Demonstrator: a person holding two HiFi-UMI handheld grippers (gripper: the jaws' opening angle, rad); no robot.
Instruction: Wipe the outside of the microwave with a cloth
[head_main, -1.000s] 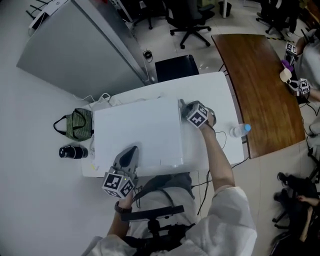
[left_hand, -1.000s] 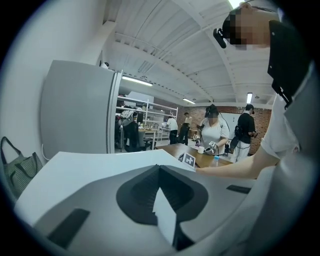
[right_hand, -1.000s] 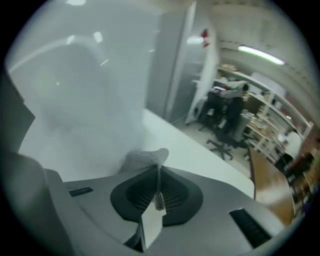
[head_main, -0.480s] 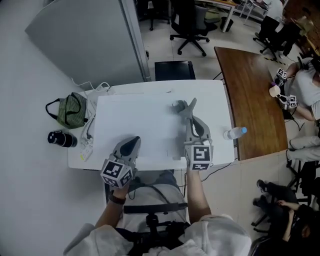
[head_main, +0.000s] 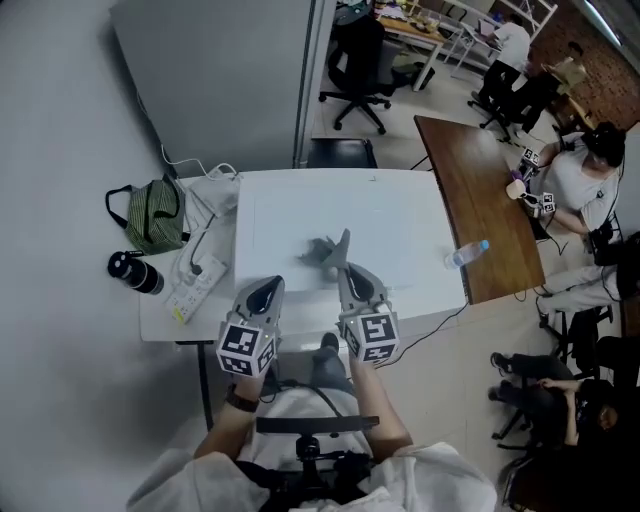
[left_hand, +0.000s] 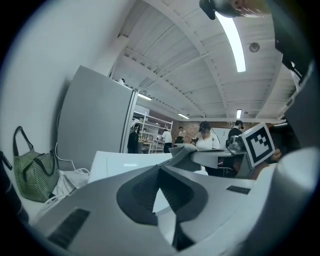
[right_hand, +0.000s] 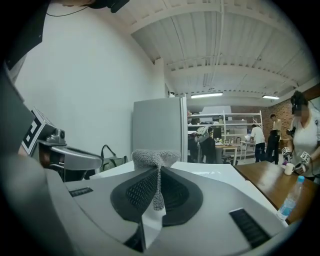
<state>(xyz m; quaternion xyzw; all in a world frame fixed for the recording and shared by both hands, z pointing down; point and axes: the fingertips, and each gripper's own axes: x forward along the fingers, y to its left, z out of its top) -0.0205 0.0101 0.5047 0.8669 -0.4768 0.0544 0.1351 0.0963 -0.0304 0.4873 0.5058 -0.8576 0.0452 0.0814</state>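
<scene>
- Two tongs sit side by side over the near part of the microwave (head_main: 400, 215), whose white top takes up most of the worktop (head_main: 160, 325) in the head view.
- The right tongs (head_main: 344, 243) are closed on a grey cloth (head_main: 318, 252). In the right gripper view a thin fold of it runs down between the jaws, and the rest bunches in a soft lump above the tips.
- The cloth lies over the middle of the microwave's top, a little left of the right tongs' tips. Whether it is pressed flat to the surface cannot be told.
- The left tongs (head_main: 270, 287) are closed too, the jaws meeting with nothing between them — only the white top shows past their tips. They point at the near left part of the microwave's top, apart from the cloth.
- Each of the tongs carries its marker cube at the near end, just above the person's wrists.
- A white power strip (head_main: 192, 288) lies on the worktop just left of the microwave, with white cables (head_main: 205, 180) trailing behind it.
- A green bag (head_main: 155, 215) and a black cylinder (head_main: 133, 272) sit by the worktop's left edge. Whether they are on it is unclear.
- A clear water bottle (head_main: 465, 254) with a blue cap lies at the microwave's right, next to a brown wooden table (head_main: 480, 190).
</scene>
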